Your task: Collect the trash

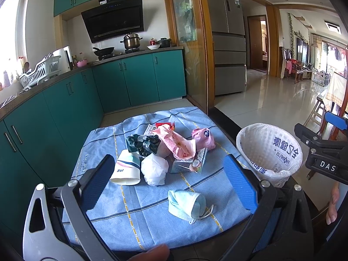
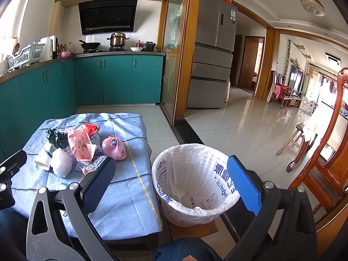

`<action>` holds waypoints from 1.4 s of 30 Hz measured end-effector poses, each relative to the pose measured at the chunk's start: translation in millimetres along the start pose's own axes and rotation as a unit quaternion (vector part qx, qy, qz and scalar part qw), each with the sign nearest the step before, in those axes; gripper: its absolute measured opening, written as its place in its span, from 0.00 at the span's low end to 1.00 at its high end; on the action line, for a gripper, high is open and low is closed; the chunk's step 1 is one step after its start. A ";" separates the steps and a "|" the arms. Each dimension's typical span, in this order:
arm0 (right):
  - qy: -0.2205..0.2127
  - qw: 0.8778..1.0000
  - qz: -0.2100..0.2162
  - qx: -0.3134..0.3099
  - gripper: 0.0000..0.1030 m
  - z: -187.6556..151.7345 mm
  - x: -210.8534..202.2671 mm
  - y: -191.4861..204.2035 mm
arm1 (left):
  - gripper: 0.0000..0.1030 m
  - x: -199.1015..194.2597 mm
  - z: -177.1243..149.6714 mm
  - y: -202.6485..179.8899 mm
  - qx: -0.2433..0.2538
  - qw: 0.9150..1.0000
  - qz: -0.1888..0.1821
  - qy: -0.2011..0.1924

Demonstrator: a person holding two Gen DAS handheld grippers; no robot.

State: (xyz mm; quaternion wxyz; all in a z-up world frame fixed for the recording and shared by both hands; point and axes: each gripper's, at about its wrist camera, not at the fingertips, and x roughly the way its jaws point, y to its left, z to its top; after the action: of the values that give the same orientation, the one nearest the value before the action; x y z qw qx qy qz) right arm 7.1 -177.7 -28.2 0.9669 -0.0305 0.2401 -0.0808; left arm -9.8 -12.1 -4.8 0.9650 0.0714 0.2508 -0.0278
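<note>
A heap of trash lies on a low table under a blue checked cloth (image 1: 134, 221): a paper cup (image 1: 126, 169) on its side, a white crumpled bag (image 1: 154, 168), a black-green wrapper (image 1: 143, 144), pink bags (image 1: 174, 143) and a small carton (image 1: 184, 164). A blue face mask (image 1: 187, 204) lies alone near the front. My left gripper (image 1: 169, 178) hovers open above the mask and the heap, holding nothing. My right gripper (image 2: 171, 180) stands open over the rim of the white-lined waste basket (image 2: 195, 182), also holding nothing. The same heap (image 2: 80, 148) shows left in the right wrist view.
The basket (image 1: 269, 152) stands on the floor right of the table. Teal kitchen cabinets (image 1: 65, 100) run along the left and back. A wooden chair (image 2: 322, 152) stands at the right, a fridge (image 2: 213, 50) behind. A person's knee (image 2: 184, 250) is at the bottom edge.
</note>
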 end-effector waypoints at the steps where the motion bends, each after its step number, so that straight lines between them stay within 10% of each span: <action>1: 0.000 1.000 0.000 0.000 0.97 -0.4 0.3 0.4 | 0.97 0.4 -0.6 -0.9 0.001 1.000 0.000 0.000; 42: -0.002 1.000 -0.001 0.002 0.97 -0.2 -1.2 -2.9 | 0.97 2.4 -1.2 -8.8 0.010 1.000 -0.005 0.008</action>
State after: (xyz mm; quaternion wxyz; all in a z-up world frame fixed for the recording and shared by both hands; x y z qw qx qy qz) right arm 5.6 -180.4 -27.5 0.9673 -0.0285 0.2381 -0.0825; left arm -9.1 -20.7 -8.0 0.9621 0.0804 0.2584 -0.0343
